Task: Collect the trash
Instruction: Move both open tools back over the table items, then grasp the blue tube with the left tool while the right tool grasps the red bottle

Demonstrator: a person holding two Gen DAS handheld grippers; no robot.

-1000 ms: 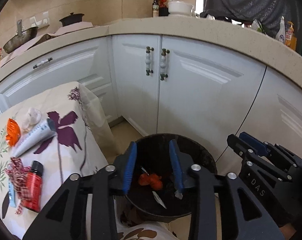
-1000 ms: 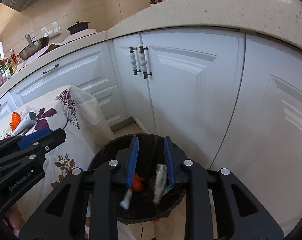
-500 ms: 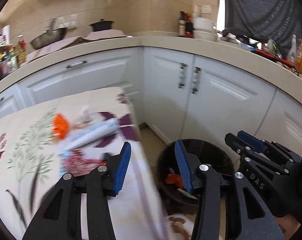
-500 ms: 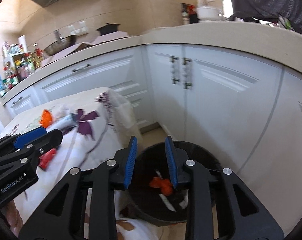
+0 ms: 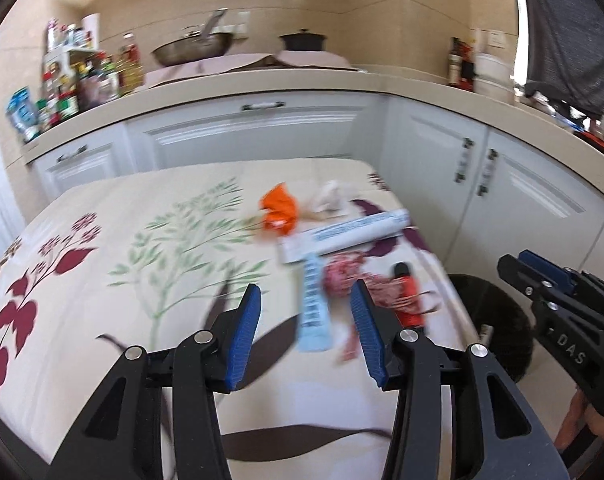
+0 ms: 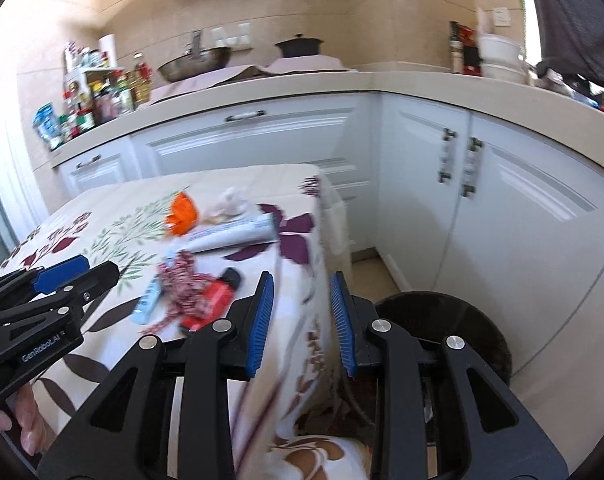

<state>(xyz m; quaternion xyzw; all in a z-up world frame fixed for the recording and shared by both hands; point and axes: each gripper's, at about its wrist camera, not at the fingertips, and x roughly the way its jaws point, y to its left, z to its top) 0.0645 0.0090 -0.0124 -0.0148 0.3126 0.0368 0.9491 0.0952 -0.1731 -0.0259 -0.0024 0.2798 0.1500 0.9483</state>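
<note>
Trash lies on the flowered tablecloth (image 5: pixel 101 280): an orange wrapper (image 5: pixel 278 210), a white crumpled tissue (image 5: pixel 332 196), a white tube (image 5: pixel 354 232), a light blue packet (image 5: pixel 313 312), a red-and-white string bundle (image 5: pixel 344 276) and a red bottle with a black cap (image 5: pixel 408 300). My left gripper (image 5: pixel 306 336) is open and empty, just short of the blue packet. My right gripper (image 6: pixel 302 320) is open and empty above the table's right edge, with the red bottle (image 6: pixel 213 296) to its left. The black trash bin (image 6: pixel 462 332) stands on the floor, right of the table.
White kitchen cabinets (image 6: pixel 502 208) and a beige counter (image 5: pixel 261 84) wrap around behind and to the right. A wok (image 5: pixel 191 50), a black pot (image 5: pixel 302 40) and several bottles (image 5: pixel 81 84) stand on the counter. The right gripper shows in the left wrist view (image 5: pixel 562 312).
Both grippers swung left from above the bin to over the table. The right gripper's white wrapper dropped into the bin. Both stay open and empty.
</note>
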